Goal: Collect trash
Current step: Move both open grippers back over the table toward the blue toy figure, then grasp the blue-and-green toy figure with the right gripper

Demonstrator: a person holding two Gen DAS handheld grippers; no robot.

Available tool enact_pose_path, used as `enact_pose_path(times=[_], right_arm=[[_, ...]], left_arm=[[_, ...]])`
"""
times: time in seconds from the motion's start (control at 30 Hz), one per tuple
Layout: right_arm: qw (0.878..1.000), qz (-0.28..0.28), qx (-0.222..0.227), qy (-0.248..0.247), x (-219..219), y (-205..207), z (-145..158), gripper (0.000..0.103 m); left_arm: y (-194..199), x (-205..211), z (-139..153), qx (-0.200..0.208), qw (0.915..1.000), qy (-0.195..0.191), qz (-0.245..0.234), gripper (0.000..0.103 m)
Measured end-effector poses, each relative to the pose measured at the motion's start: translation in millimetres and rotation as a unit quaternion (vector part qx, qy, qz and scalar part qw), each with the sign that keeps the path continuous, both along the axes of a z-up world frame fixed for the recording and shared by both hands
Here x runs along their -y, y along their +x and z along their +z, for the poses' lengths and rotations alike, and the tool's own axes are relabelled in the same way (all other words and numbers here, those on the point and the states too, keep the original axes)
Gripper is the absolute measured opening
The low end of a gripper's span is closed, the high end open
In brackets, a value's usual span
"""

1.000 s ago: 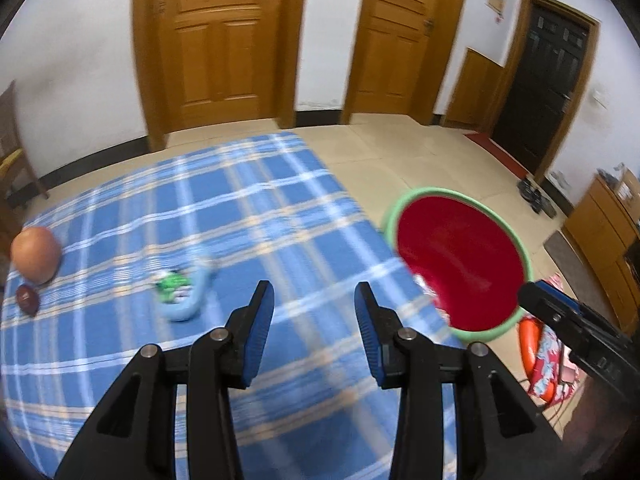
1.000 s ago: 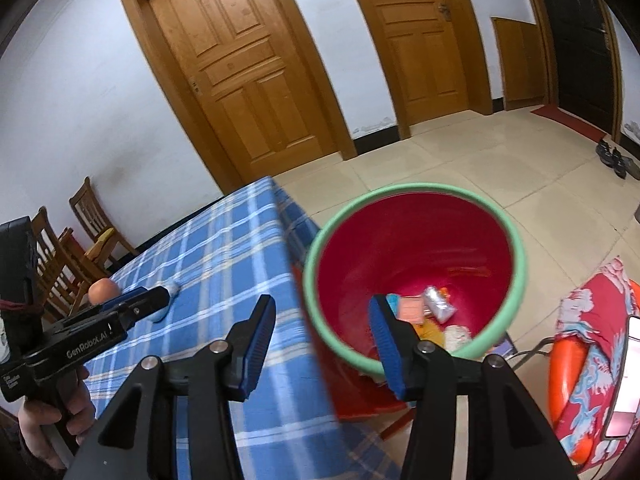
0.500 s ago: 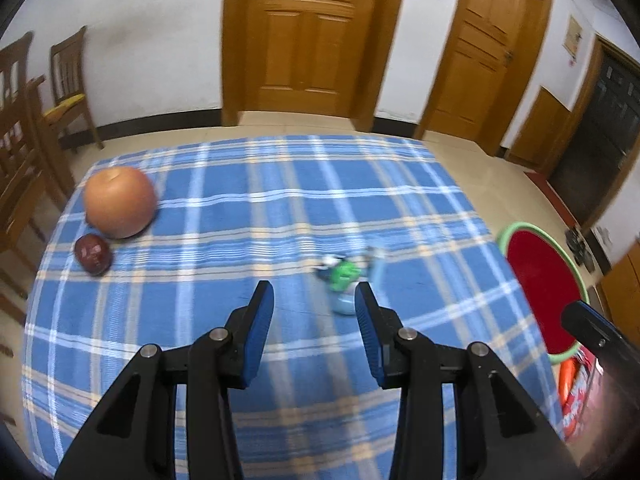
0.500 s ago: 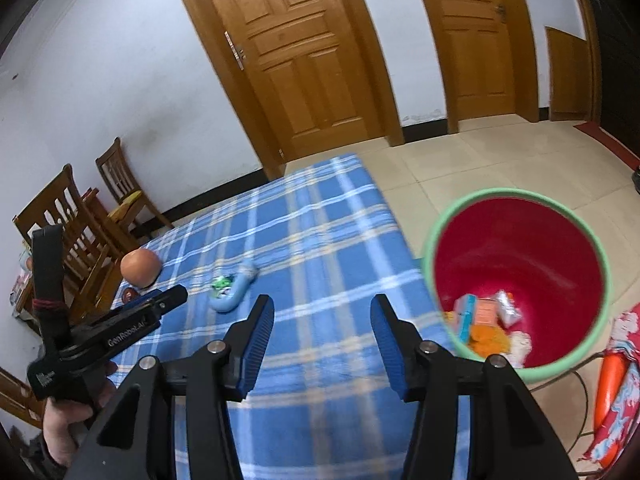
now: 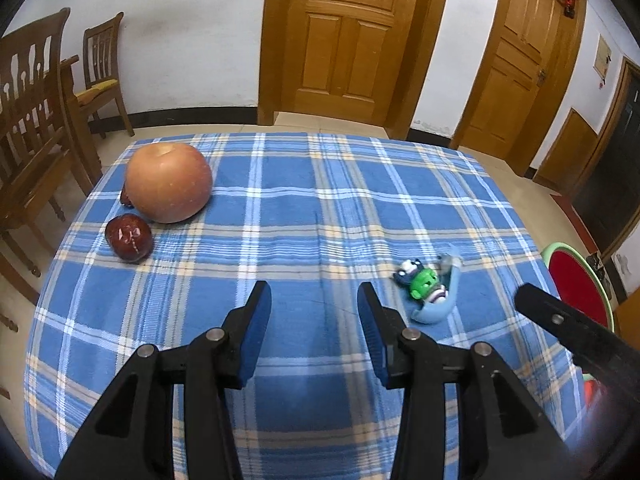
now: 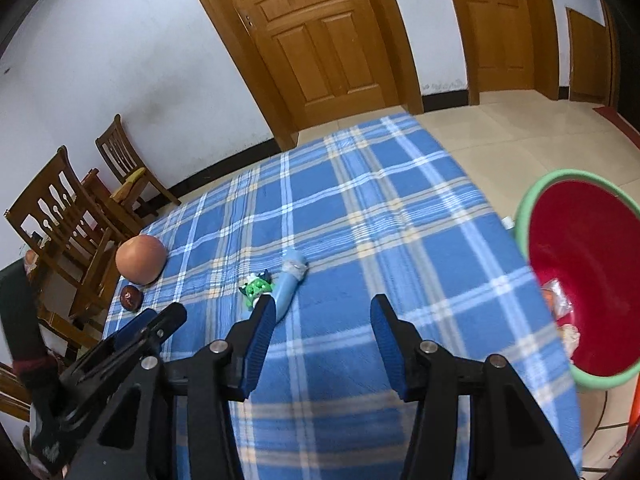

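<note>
A light blue wrapper with a small green toy figure on it lies on the blue plaid tablecloth, just right of my left gripper's open, empty jaws. In the right wrist view the wrapper and figure lie just beyond my right gripper's left finger; that gripper is open and empty. The red bin with a green rim stands off the table's right edge and holds several pieces of trash. The bin also shows in the left wrist view.
A large orange apple and a small dark red fruit sit at the table's far left. Wooden chairs stand left of the table. Wooden doors line the far wall. The other gripper's body shows at right.
Both views have swung left, from the bin toward the table. The wrapper and toy now lie close to both grippers, and the bin has shifted to the right edge.
</note>
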State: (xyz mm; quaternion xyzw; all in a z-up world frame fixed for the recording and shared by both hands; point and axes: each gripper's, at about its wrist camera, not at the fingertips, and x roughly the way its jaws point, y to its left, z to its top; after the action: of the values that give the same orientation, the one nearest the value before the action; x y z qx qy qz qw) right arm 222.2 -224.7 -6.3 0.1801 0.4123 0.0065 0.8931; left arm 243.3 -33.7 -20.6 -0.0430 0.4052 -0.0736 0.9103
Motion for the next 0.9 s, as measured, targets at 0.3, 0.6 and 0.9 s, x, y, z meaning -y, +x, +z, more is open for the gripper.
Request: enact_pose_path(times=[0.3,0.6,0.9], right_arm=[[0.999,0.013,-0.031,0.011,-20,37,-21,0.039],[0.999,0.011,-0.036,0.015,-26,54,-28,0.024],[1.0,0.013,-0.022,0.011,-18,44,-20,0.015]], left_arm=[[1,-10,-4,-0.003,0.9999,-0.014,0.006,0.045],[0,-11,-4,-0.003,0.9998,-0.022,0.004,0.045],[0,-7,-6,-0.006,0.9998,-0.02,-0.001,0.045]])
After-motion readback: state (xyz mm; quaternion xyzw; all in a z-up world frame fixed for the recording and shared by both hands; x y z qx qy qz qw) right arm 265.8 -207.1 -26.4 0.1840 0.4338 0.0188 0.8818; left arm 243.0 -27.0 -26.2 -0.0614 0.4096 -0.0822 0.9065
